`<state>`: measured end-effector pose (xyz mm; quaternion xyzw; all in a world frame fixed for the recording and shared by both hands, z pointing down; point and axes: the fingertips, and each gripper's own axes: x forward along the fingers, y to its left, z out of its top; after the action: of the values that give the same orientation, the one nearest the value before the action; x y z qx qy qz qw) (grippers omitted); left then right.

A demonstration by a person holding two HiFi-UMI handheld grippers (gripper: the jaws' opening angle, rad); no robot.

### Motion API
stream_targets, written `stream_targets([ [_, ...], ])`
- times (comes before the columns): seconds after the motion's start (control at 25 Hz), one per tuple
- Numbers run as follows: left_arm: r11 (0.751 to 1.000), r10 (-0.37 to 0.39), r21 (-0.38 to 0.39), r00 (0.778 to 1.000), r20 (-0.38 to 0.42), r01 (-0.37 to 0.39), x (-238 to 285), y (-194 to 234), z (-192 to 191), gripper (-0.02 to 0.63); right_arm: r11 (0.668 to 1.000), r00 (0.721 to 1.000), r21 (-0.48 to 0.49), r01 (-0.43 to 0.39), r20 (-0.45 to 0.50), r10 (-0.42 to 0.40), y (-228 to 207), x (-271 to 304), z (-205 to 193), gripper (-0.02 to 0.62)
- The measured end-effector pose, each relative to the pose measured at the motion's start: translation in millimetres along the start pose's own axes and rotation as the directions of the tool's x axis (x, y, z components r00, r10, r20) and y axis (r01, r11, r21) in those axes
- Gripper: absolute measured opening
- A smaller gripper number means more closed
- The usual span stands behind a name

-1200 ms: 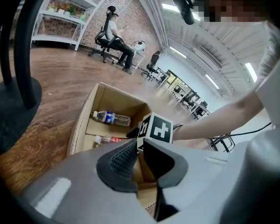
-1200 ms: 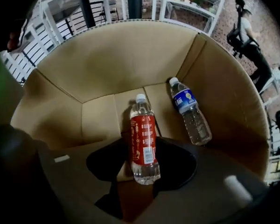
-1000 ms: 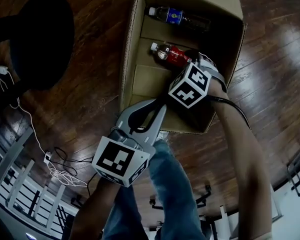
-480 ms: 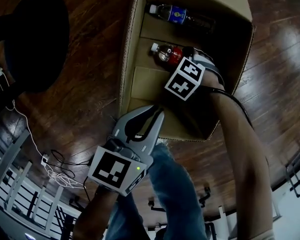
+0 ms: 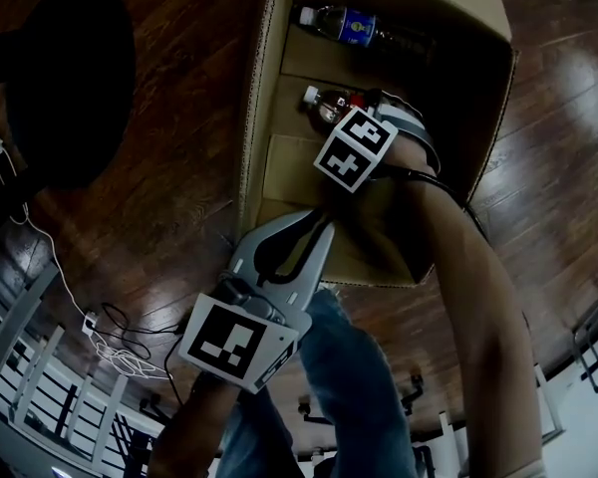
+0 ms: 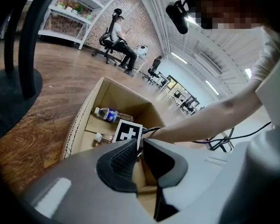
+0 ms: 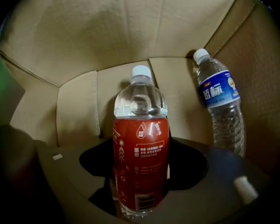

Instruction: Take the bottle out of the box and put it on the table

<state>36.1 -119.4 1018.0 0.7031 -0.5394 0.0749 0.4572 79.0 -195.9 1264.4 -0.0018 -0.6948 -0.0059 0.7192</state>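
Note:
A red-label bottle (image 7: 141,143) lies on the floor of the open cardboard box (image 5: 262,88). Its white cap (image 5: 308,95) shows just beyond my right gripper's marker cube (image 5: 355,147). My right gripper (image 7: 141,171) points straight down into the box. Its jaws have just been opening and now stand wide on either side of the red bottle, with gaps at both pads. A blue-label bottle (image 5: 364,30) lies at the box's far end. My left gripper (image 5: 322,223) hovers at the box's near edge, jaws together and empty.
The box stands on a dark wood floor. A black round stand base (image 5: 70,78) lies to its left, and white cables (image 5: 100,327) trail near my leg (image 5: 349,386). In the left gripper view a seated person (image 6: 119,36) and shelves (image 6: 70,13) are far off.
My right gripper has sunk deeper into the box, over the red bottle, hiding more of it. The left gripper has stayed about where it was.

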Motion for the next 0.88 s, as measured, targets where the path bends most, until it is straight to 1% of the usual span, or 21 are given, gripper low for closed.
stream_targets([
  [0.12, 1.000, 0.003, -0.007, 1.000, -0.016, -0.003, -2, 0, -4, 0.037, 1.000, 1.000, 0.016, 0.003, 0.004, -0.003, 6, -6, -1, 0.301],
  [0.28, 1.000, 0.006, -0.009, 1.000, -0.010, -0.006, -12, -9, 6, 0.037, 0.994, 0.995, 0.112, -0.010, 0.095, -0.001, 17, -33, -3, 0.299],
  [0.4, 1.000, 0.016, -0.007, 1.000, -0.014, -0.016, -20, -19, 14, 0.037, 0.983, 0.989, 0.180, -0.031, 0.145, 0.005, 22, -58, -3, 0.299],
  [0.64, 0.999, 0.026, 0.020, 1.000, -0.017, -0.026, -43, -46, 44, 0.037, 0.961, 0.974, 0.269, -0.057, 0.225, -0.005, 19, -125, 1, 0.301],
  [0.88, 0.997, 0.056, 0.053, 0.998, -0.006, -0.055, -70, -68, 79, 0.037, 0.935, 0.958, 0.352, -0.050, 0.280, -0.054, 7, -192, -5, 0.302],
])
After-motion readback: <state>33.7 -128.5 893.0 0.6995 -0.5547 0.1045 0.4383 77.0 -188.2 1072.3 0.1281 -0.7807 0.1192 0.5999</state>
